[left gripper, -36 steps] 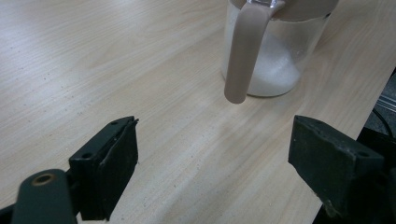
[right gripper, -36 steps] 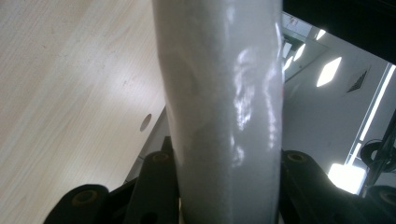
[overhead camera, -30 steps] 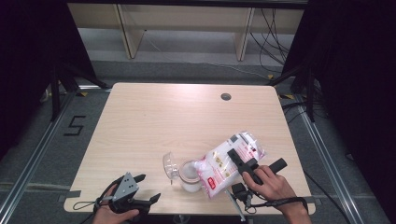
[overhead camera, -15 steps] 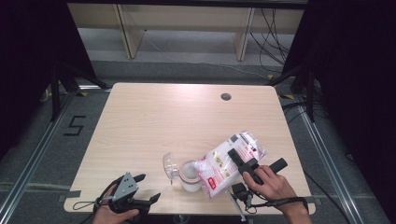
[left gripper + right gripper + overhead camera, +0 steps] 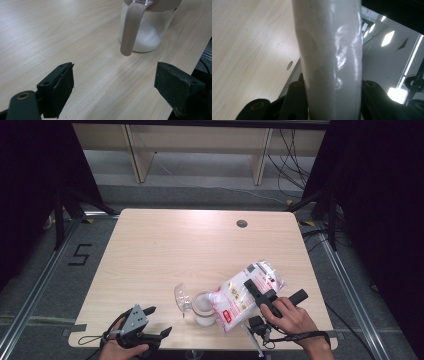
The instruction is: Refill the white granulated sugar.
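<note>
- Your left gripper [image 5: 113,86] hangs low over the light wooden table [image 5: 50,32], its two black jaws standing wide apart with only bare tabletop between them.
- Ahead of the jaws, you have a clear jar [image 5: 147,32] standing upright near the table's edge, with white granules [image 5: 146,40] heaped in its bottom.
- A beige handle [image 5: 130,30] hangs down the jar's near side from the beige lid [image 5: 162,5]; its rounded tip ends above the tabletop.
- Nothing touches the jaws.
</note>
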{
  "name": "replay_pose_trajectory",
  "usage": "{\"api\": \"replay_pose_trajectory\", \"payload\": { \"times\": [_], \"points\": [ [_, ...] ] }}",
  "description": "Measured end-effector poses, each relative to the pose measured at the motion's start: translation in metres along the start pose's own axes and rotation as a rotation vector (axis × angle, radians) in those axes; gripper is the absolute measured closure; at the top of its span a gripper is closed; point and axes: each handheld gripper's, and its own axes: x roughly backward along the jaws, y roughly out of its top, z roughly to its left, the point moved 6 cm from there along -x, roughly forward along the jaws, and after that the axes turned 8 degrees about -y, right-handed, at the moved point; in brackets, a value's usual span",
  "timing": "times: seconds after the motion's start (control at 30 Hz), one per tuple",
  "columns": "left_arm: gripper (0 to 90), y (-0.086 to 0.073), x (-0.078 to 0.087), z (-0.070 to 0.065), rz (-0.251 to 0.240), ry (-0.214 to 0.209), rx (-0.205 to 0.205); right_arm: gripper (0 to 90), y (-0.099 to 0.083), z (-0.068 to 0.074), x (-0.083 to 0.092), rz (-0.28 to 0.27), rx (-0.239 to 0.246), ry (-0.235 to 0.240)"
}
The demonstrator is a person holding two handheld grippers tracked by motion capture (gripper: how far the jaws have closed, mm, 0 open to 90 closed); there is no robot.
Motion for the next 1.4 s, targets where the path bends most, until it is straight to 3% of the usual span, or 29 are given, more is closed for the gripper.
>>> {"api": "replay_pose_trajectory", "payload": {
  "times": [0.87, 1.4],
  "points": [
    [15.5, 0.000, 0.000, 0.000, 0.001, 0.001, -0.003, 70.4, 0.000, 0.003, 0.000, 0.001, -0.032, 0.006],
    [15.6, 0.001, 0.000, 0.000, -0.009, 0.001, -0.001, 70.8, 0.003, 0.012, -0.006, 0.024, -0.027, 0.042]
  ]
}}
